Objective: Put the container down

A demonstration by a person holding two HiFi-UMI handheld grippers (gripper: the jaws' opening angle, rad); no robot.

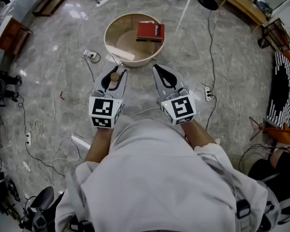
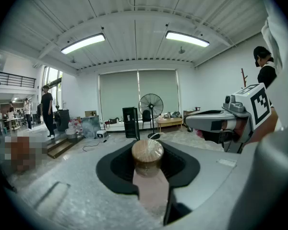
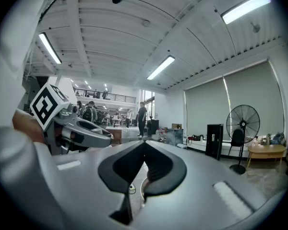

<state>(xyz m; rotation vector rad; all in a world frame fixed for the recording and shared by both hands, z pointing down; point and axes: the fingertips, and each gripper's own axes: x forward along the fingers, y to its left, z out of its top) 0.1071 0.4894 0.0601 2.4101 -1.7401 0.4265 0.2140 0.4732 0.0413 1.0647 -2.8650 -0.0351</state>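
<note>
My left gripper (image 1: 117,71) is shut on a small container (image 1: 115,76) with a round cork-like lid, held up in front of the person. In the left gripper view the container (image 2: 147,157) sits between the jaws of the left gripper (image 2: 147,150), lid towards the camera. Beside it, my right gripper (image 1: 156,68) is shut with nothing in it. In its own view the right gripper's (image 3: 144,145) tips meet, and the left gripper's body (image 3: 81,131) shows at the left. Both point towards a beige basin (image 1: 111,33) on the floor.
A red book (image 1: 150,31) lies across the basin's far rim. Power strips (image 1: 90,55) (image 1: 208,94) and cables trail over the marble floor. A white tube (image 1: 183,13) lies beyond the basin. A standing fan (image 2: 150,107) and a person (image 2: 47,109) are farther off.
</note>
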